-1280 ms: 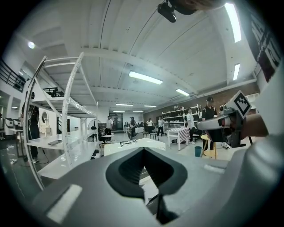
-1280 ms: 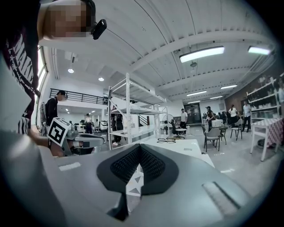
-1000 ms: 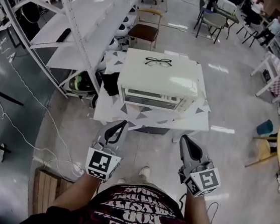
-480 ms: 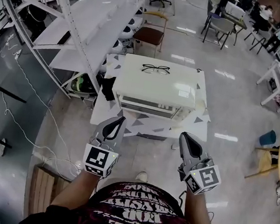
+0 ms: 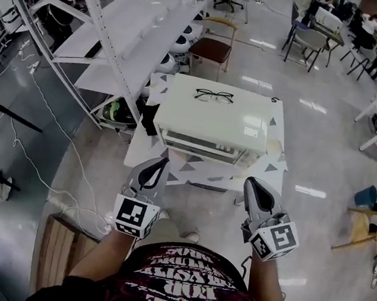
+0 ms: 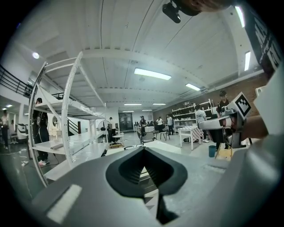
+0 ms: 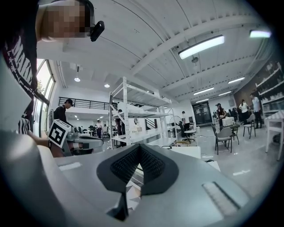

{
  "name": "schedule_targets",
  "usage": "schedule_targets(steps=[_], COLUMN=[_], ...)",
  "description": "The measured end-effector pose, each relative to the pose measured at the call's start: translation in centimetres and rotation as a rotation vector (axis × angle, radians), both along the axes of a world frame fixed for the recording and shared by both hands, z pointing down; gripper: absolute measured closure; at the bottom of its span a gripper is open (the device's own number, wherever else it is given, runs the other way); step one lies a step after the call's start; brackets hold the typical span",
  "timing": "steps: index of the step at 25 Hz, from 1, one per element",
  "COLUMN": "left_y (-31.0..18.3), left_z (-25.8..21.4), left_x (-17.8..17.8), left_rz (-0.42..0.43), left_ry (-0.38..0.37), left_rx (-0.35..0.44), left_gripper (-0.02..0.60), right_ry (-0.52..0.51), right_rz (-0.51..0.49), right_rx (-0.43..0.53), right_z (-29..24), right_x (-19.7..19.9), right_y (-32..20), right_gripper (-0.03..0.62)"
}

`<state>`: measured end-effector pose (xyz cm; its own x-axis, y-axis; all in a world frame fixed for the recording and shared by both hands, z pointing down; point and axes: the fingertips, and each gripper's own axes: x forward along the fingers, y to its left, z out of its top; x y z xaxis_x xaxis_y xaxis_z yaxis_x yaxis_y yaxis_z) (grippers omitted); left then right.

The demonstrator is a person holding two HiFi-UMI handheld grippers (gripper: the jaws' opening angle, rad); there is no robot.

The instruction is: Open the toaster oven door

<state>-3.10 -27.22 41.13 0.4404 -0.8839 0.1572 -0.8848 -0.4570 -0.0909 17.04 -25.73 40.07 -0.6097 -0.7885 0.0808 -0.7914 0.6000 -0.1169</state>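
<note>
The left tongs (image 5: 160, 163) and the right tongs (image 5: 252, 184) are each closed tip to tip with nothing between them, held side by side above the floor, just short of the desk (image 5: 203, 171). On that low, triangle-patterned desk stands the white toaster oven (image 5: 214, 115), its door (image 5: 199, 143) shut and facing the person, with a pair of eyeglasses (image 5: 214, 96) lying on its top. This looks like the approach step. Next, one pair of tongs would need to part, reach forward and take the door's top edge or handle.
</note>
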Motion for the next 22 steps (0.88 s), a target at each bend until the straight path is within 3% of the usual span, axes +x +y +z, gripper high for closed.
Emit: schedule_targets(steps=[8,22], left_y=[-1.8,-9.0], left_z=[1.3,3.3], left_x=[-0.9,-2.6], left_rz=[-0.001,0.033], left_ry=[-0.020,-0.013], left_rx=[-0.023,-0.043], left_gripper=[0.580,0.580], right_ry=[-0.013,0.015], right_rz=[0.006,0.033], right_rx=[-0.017,-0.025], right_z=[1.0,0.8], right_x=[-0.8,-2.9], right_y=[-1.7,-7.8], right_gripper=[0.571,0.571])
